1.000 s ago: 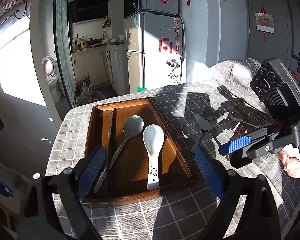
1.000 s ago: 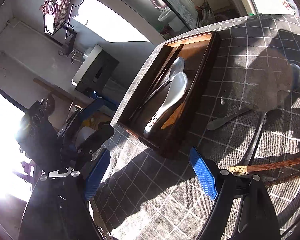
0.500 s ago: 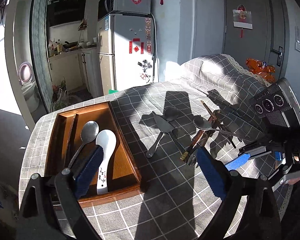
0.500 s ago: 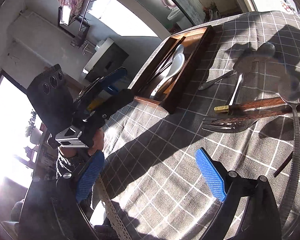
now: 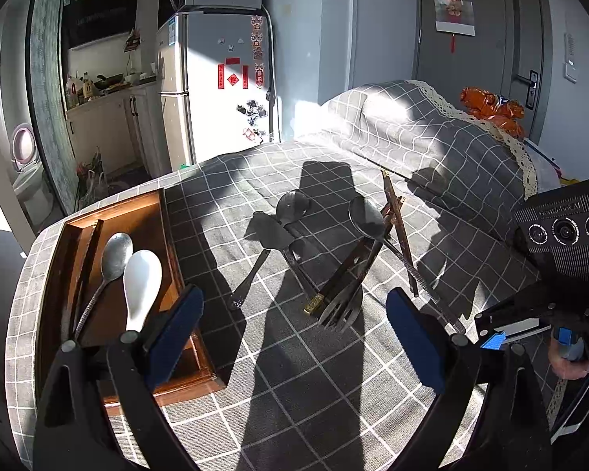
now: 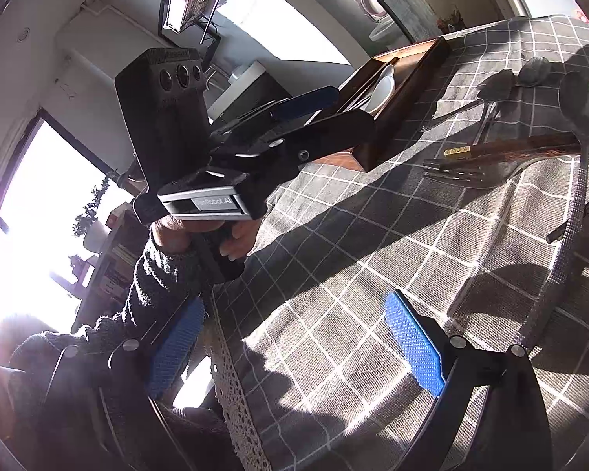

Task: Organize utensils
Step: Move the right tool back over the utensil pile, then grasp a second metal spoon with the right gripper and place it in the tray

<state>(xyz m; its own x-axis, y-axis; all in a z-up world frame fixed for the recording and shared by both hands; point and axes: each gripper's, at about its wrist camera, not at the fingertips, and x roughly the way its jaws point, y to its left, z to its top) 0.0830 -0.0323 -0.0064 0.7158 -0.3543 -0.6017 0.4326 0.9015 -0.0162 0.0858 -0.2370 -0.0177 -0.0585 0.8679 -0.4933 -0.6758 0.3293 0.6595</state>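
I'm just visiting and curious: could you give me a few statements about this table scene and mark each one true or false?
1. A white spoon lies inside the wooden tray. True.
2. The fork is already in the tray. False: it lies on the checked cloth, outside the tray.
3. The left hand-held gripper is clamped on a spoon. False: its jaws are open and empty.
4. A metal spoon lies beside the white spoon in the tray. True.
5. The right hand-held gripper holds chopsticks. False: nothing is between its open jaws.
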